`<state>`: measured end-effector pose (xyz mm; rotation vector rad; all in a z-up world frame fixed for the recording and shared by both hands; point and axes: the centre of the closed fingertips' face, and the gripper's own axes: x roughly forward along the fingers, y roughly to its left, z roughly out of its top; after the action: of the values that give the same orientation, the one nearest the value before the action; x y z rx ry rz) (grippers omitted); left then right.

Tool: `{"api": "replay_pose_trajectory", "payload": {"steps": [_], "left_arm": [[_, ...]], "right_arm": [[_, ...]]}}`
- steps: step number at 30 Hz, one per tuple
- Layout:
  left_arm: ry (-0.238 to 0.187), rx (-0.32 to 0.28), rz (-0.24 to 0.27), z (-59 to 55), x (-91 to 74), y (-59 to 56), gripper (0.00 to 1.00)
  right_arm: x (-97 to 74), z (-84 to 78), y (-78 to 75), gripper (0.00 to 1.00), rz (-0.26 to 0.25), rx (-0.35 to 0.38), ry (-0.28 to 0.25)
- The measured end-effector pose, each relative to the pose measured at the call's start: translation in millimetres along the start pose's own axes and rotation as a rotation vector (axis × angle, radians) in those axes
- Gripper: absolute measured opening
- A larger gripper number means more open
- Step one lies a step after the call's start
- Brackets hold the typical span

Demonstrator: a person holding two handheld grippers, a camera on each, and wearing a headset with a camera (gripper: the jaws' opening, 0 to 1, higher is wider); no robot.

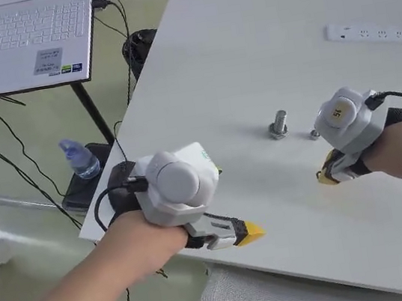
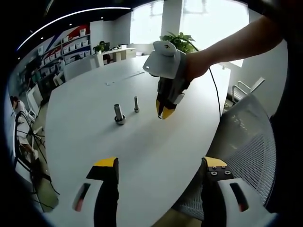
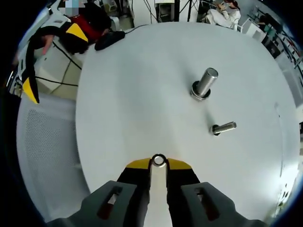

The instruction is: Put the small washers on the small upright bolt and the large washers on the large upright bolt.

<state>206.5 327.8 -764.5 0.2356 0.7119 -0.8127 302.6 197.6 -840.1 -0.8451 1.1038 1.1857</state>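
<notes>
Washer (image 3: pixel 159 160) sits pinched in right gripper (image 3: pixel 159 164) jaws; small bolt (image 3: pixel 223 128) stands ahead-right, nearer than large bolt (image 3: pixel 204 84); left gripper (image 2: pixel 161 163) jaws wide.

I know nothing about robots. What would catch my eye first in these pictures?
Two hand-held grippers with yellow tips work over a white table. The left gripper is open and empty, and the right gripper pinches a metal washer at its tips. Beyond them a large bolt and a small bolt stand upright side by side, mid-table.
</notes>
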Motion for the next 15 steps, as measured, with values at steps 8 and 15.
{"api": "replay_pose_trajectory", "payload": {"steps": [8,15], "left_arm": [[0.005,0.010,0.010,2.4,-3.1,10.3,0.70],[0.018,0.011,0.008,-1.6,-5.4,9.7,0.70]], "right_arm": [[-11.3,-17.3,-20.5,0.11,-0.018,0.018,0.030],[-20.5,-19.0,-35.1,0.11,-0.036,0.020,0.039]]}}
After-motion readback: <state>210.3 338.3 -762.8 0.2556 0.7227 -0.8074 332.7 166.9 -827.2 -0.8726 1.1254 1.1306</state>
